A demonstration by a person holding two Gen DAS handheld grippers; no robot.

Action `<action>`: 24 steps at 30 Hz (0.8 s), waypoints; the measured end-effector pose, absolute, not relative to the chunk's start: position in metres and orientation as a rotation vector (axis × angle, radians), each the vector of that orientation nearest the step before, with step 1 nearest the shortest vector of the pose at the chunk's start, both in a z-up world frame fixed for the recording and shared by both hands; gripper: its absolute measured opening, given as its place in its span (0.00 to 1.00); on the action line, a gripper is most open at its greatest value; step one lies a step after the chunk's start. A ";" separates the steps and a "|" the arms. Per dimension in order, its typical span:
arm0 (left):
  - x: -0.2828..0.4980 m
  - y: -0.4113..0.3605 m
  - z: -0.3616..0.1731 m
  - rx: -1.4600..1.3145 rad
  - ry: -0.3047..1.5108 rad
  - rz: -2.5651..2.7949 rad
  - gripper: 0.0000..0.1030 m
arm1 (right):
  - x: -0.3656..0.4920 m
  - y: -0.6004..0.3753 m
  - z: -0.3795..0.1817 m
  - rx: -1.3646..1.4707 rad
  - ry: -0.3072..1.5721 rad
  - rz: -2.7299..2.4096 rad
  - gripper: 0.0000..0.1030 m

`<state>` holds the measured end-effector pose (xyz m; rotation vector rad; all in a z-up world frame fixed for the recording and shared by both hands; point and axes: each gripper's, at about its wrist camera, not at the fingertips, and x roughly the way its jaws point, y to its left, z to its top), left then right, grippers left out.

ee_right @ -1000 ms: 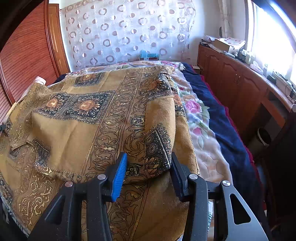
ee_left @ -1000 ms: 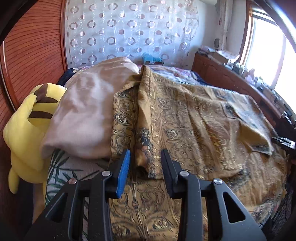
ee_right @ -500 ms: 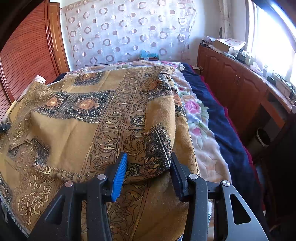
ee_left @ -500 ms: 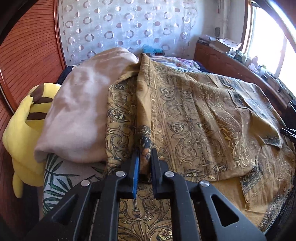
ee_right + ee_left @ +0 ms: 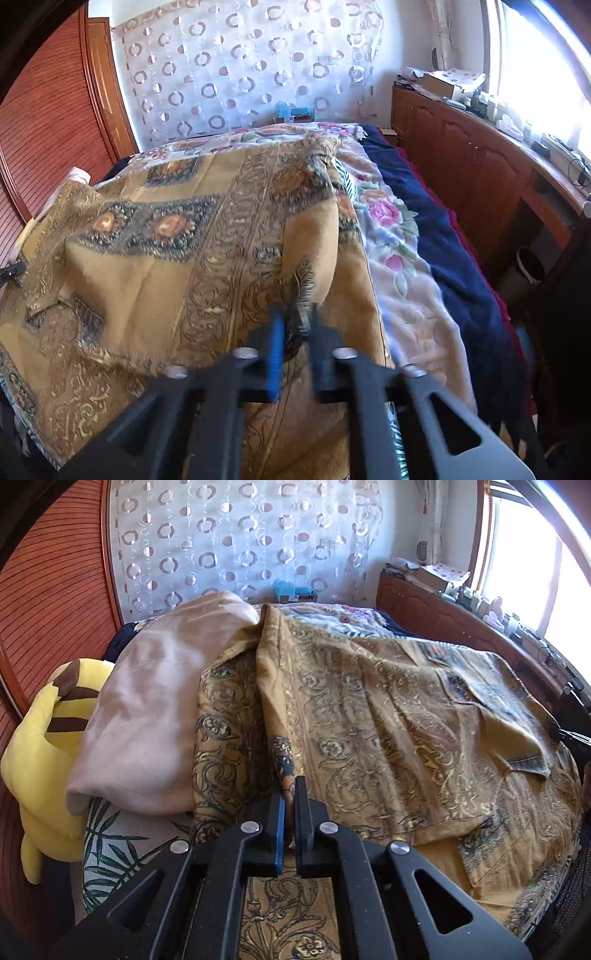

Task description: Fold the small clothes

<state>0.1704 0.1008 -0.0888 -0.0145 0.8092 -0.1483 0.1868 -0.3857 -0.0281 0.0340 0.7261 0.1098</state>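
Observation:
A large golden-brown patterned cloth (image 5: 369,716) lies spread over the bed, its top layer folded back over a lower layer. My left gripper (image 5: 290,794) is shut on the near left edge of the folded layer, and a ridge of cloth runs away from the jaws. In the right wrist view the same cloth (image 5: 177,258) covers the left and middle of the bed. My right gripper (image 5: 295,325) is shut on the cloth's near right corner; the fingers look blurred.
A beige folded blanket (image 5: 159,709) and a yellow plush toy (image 5: 40,746) lie left of the cloth. A floral blanket (image 5: 399,266) and a dark blue cover (image 5: 454,258) lie to the right. A wooden cabinet (image 5: 480,177) runs along the window side.
My left gripper closed on the cloth edge between one second and half a second ago. My right gripper was open around the corner and has now closed on it.

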 end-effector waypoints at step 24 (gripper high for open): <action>0.079 0.138 -0.026 -0.167 0.638 -0.203 0.03 | 0.068 -0.387 0.029 -0.037 0.571 0.197 0.03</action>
